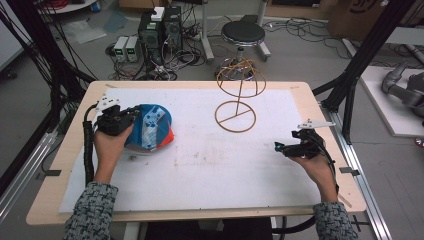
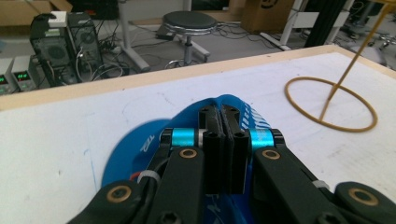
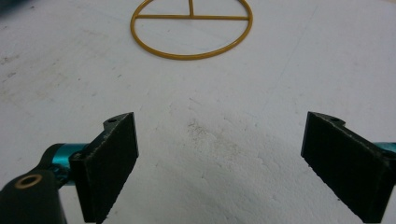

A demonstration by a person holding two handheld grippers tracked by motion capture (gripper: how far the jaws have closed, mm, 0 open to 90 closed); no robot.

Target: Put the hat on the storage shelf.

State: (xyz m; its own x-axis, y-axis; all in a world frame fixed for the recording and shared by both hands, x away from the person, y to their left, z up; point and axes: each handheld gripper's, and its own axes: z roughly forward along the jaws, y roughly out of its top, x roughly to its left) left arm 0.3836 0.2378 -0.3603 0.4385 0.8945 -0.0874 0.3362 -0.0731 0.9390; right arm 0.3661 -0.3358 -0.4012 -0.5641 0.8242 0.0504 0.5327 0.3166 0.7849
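Pinching the blue fabric cap point(image 1: 150, 127) at the left of the white tabletop point(image 1: 200, 165), my left hand-held gripper point(image 2: 222, 122) is clenched on its thin crown cloth. I judge it light, soft and floppy; the stiffer brim would give a surer hold. My right hand-held gripper point(image 3: 224, 163) rests released, holding nothing.

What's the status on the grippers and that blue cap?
Left gripper shut on the blue cap. Right gripper open, nothing between its fingers. Gold wire stand stands apart, nothing in the way.
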